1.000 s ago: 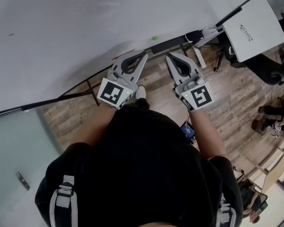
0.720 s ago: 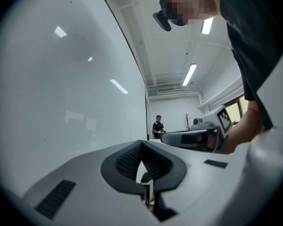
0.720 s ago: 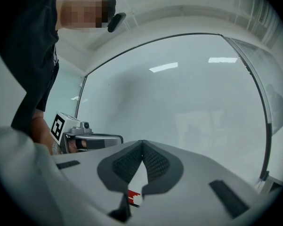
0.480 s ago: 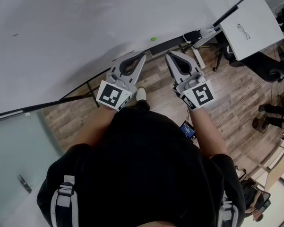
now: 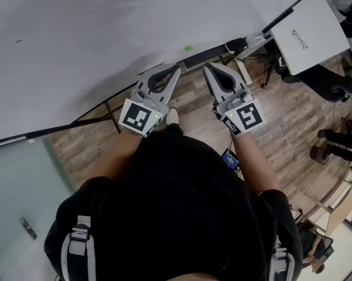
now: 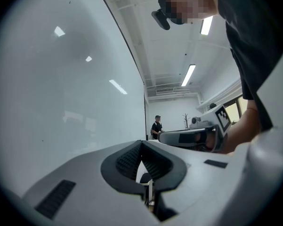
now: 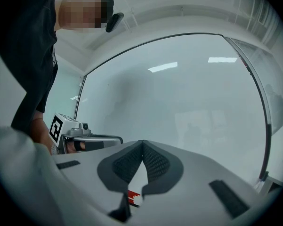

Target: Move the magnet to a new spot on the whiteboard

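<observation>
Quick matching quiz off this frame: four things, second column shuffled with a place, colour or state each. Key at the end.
Things:
1. magnet
2. glasses
3. left gripper
4. shoe

Descriptions:
A. lying on the white table
B. jaws shut, nothing between them
C. green, near the lower edge of the whiteboard
D. white, on the wood floor

Pairs: 1-C, 2-A, 3-B, 4-D

I see bright, even indoor light, ceiling strip lights (image 6: 189,75) mirrored as soft glare on the whiteboard (image 6: 61,107), a faint shadow low on it, gripper views fisheye-bent, corners vignetted black.
</observation>
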Demonstrator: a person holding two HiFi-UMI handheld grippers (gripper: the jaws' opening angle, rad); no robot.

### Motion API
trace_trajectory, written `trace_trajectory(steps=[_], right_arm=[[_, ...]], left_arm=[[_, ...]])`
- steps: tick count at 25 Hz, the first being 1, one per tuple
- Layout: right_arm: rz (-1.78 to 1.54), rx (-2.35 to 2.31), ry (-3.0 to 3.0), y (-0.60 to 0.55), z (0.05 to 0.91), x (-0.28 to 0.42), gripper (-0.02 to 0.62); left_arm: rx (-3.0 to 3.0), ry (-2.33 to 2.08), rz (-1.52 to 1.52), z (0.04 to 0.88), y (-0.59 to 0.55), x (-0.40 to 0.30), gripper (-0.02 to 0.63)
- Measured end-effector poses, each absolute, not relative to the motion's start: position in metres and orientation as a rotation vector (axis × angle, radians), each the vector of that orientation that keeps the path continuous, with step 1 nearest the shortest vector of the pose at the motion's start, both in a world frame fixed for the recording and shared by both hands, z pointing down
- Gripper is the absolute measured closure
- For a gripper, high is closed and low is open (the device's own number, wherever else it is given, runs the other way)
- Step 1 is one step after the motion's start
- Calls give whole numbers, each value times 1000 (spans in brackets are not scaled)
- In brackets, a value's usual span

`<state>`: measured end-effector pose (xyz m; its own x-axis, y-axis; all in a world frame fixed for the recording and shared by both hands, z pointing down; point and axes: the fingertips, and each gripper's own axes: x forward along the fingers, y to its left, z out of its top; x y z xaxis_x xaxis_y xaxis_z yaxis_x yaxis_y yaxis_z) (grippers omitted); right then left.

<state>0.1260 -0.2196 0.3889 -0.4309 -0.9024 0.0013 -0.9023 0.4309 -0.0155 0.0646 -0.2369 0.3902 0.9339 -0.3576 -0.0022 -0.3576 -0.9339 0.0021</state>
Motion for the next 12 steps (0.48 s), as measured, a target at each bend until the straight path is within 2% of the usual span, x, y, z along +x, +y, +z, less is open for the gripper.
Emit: trace_trajectory(steps=[12], right_arm=[[-1, -1687, 2646, -223, 389, 132, 595]], left_arm=[[3095, -556, 3, 389, -241, 73, 604]])
